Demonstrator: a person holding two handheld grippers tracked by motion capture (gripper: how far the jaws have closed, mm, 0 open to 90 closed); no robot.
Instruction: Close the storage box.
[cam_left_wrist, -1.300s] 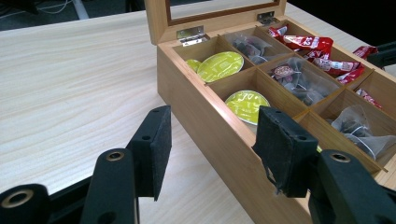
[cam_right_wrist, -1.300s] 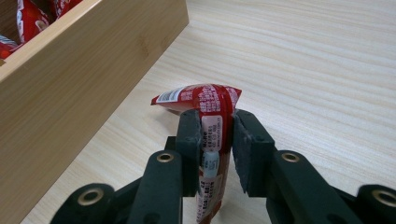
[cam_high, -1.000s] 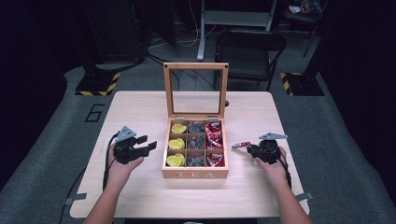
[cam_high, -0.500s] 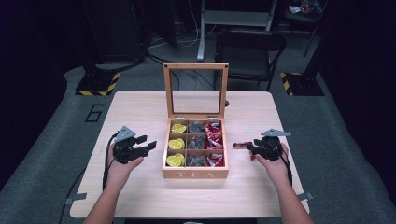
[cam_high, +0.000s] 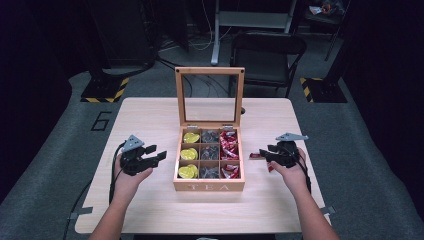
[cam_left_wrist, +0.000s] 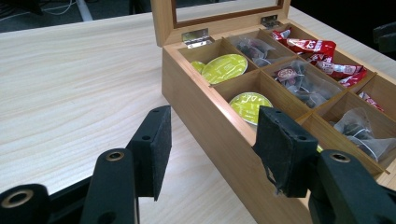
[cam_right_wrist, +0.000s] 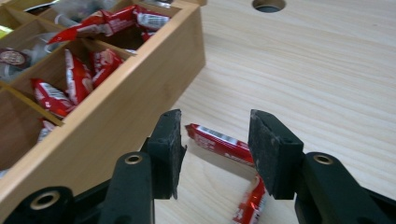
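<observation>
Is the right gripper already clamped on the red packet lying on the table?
No: the right gripper is open, its fingers apart on either side of the red packet lying on the table.

High cam overlooks table (cam_high: 150, 120); tong cams close, share tea box (cam_left_wrist: 196, 98).

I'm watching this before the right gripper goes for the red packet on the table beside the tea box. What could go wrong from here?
1. The right gripper stands open over one red packet, and a second red packet lies just below it; closing might pinch both or shove one aside.
2. The packet lies flat on the table, so the pads may slide over it.
3. The tea box wall is close beside one jaw and might be bumped.
</observation>
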